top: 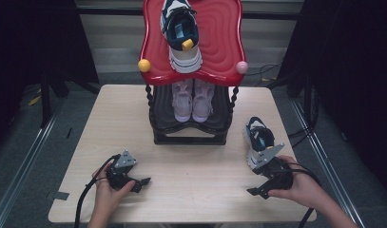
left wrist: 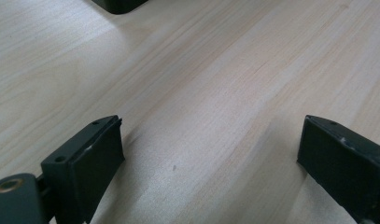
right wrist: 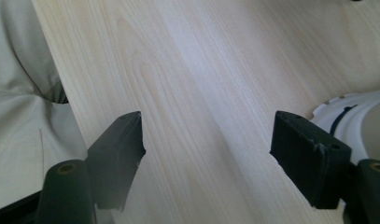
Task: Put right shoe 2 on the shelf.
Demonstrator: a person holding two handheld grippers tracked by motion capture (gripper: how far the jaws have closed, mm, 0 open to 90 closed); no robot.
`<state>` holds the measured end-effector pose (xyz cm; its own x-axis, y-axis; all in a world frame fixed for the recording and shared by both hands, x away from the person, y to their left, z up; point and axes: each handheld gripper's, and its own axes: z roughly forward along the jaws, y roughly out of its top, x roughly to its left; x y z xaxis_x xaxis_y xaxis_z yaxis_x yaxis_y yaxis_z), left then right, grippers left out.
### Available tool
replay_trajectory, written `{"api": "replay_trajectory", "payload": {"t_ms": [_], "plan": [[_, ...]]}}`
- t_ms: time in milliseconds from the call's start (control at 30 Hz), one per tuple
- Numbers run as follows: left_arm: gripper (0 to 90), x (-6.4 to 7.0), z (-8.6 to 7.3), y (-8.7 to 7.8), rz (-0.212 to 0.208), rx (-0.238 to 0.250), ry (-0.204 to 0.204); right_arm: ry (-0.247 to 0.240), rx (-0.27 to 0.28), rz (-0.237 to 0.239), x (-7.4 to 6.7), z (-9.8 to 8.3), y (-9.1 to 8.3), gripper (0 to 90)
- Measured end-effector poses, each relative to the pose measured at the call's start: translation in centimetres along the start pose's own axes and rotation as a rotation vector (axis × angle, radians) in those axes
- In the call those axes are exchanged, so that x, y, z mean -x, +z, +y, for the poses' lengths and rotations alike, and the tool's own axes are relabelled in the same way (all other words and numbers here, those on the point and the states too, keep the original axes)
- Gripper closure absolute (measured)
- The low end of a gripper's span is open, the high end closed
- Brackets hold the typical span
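A navy and white sneaker [top: 257, 137] stands on the wooden table [top: 196, 161] at the right, toe pointing away from me. Its white sole edge [right wrist: 348, 106] shows just beyond the right-hand jaw in the right gripper view. My right gripper [top: 256, 192] [right wrist: 207, 115] hovers just behind that shoe, open, with only bare wood between its jaws. My left gripper [top: 141, 185] [left wrist: 211, 120] sits low over the table's front left, open and holding nothing. A matching navy sneaker [top: 181, 33] lies on the red top shelf [top: 219, 42] of the shoe rack.
The rack's black lower shelf [top: 162, 118] holds a pair of pink sneakers [top: 193, 99]. Its black base [top: 188, 139] [left wrist: 117, 4] stands at the table's middle back. A pale shirt [right wrist: 19, 93] lies beyond the table's near edge. Dark curtains flank the table.
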<state>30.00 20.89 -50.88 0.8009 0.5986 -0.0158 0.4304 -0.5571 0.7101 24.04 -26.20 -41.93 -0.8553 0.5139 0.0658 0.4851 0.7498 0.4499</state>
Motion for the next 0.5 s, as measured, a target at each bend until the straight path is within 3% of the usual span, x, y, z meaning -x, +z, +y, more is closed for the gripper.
{"api": "replay_trajectory", "payload": {"t_ms": [500], "plan": [[6.4,0.0,0.0,0.0,0.000,0.001,-0.001,-0.023,-0.121,0.000,1.5,1.7,-2.5,27.4]]}}
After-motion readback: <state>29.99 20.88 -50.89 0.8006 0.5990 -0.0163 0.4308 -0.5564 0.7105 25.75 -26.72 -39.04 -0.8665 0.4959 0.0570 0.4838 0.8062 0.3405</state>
